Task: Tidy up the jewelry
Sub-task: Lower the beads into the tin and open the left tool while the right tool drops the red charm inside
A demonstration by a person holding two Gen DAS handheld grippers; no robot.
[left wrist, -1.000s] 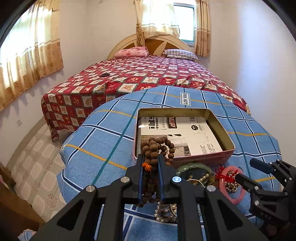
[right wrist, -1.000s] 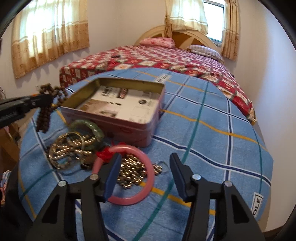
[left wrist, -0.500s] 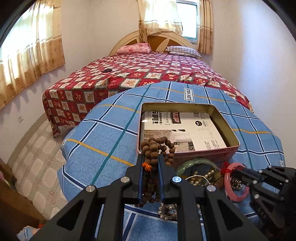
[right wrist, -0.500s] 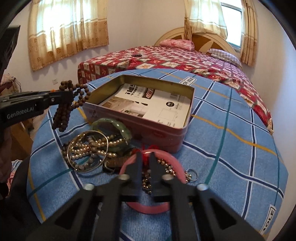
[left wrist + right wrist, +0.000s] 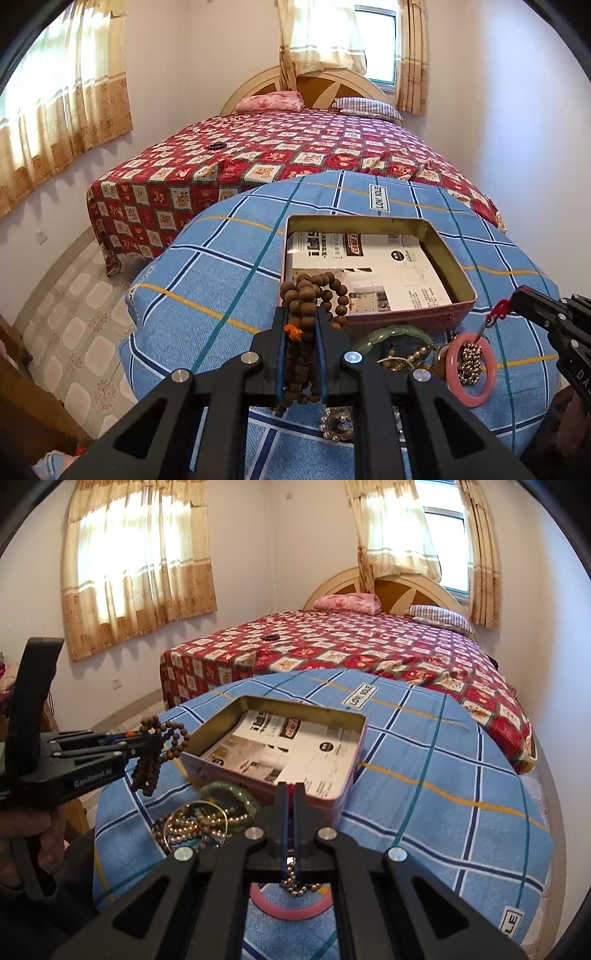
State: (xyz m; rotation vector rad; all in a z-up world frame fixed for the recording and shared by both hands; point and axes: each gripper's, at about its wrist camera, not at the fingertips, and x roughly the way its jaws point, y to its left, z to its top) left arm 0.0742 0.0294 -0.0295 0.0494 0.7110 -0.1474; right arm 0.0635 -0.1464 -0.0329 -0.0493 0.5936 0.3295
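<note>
On the blue checked cloth (image 5: 229, 295): open pink tin (image 5: 458, 273), printed paper inside.
Beside tin: green bangle (image 5: 236, 795), pearl strands (image 5: 195, 825).
Left gripper (image 5: 301, 325): clamped on brown wooden bead string (image 5: 306, 295).
Right gripper (image 5: 290, 794): closed on red cord (image 5: 498, 308); pink ring (image 5: 471, 369) and metal beads (image 5: 469, 362) dangle.

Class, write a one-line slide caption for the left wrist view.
Left gripper clamps brown prayer beads beside the open tin.
</note>
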